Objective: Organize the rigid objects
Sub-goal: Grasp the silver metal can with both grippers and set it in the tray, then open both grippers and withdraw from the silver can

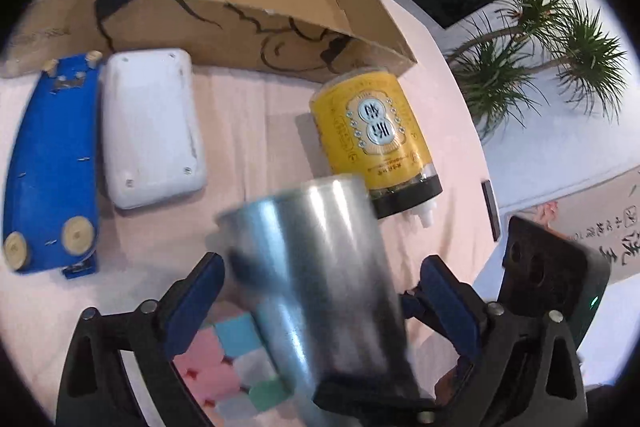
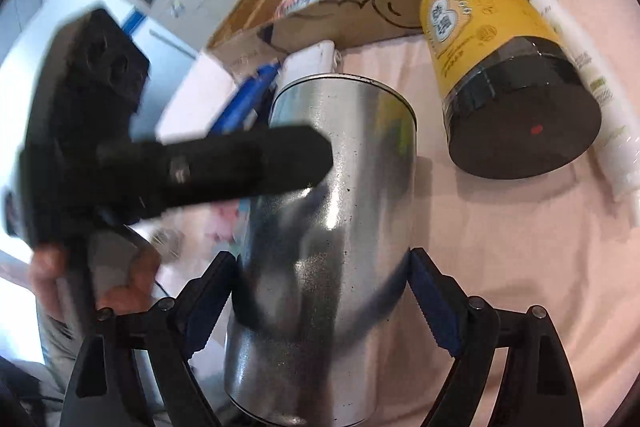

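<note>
One silver can [image 2: 328, 227], upright, slightly tilted

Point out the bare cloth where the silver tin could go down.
Free: the pink cloth between the white device and yellow jar. Crowded: along the cardboard box, where the blue board, device and jar lie.

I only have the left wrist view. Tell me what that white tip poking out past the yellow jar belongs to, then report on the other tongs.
Observer: It belongs to a white tube lying along the far side of the yellow jar.
Operator: Now the right tongs.
Observer: The right tongs straddle the metal can, one pad near each side; I cannot tell whether they press.
Operator: Describe the jar's lid face.
Observer: The black lid faces the right camera and bears a small red dot.
</note>
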Demonstrator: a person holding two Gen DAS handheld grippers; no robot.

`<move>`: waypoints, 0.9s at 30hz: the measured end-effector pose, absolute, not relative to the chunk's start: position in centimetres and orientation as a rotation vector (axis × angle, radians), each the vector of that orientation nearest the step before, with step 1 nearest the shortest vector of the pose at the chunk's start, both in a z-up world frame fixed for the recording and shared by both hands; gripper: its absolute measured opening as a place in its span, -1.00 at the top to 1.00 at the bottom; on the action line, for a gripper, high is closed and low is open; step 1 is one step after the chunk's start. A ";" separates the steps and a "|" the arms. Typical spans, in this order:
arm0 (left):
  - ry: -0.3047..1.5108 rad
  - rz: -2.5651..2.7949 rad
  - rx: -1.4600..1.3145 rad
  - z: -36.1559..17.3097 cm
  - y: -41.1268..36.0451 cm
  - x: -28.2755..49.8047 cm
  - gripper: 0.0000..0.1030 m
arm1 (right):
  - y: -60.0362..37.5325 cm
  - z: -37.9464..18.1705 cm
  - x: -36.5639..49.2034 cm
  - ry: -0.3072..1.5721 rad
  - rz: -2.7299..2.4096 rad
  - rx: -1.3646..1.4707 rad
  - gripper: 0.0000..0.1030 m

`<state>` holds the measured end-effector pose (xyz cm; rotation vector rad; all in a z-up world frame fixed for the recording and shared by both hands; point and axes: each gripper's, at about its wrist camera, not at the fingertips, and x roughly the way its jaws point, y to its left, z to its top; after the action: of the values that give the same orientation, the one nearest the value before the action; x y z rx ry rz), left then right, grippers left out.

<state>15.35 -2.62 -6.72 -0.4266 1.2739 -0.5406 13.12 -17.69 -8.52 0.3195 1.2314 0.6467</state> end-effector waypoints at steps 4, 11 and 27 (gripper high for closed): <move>1.216 -0.559 -0.459 -5.3 -2.1 16.2 -0.75 | -17.7 -6.4 14.2 1.162 0.655 0.349 -0.63; 0.973 -0.564 -0.319 4.1 -2.1 21.0 -0.71 | -16.2 1.1 19.5 0.983 0.683 0.294 -0.64; 1.218 -0.500 -0.378 -5.1 -0.1 40.2 -0.68 | -13.4 -5.5 41.4 1.159 0.588 0.218 -0.60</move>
<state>40.17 -0.15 -5.08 -0.3776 1.2176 -0.5003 41.44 -13.43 -5.47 0.2180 1.1590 0.5883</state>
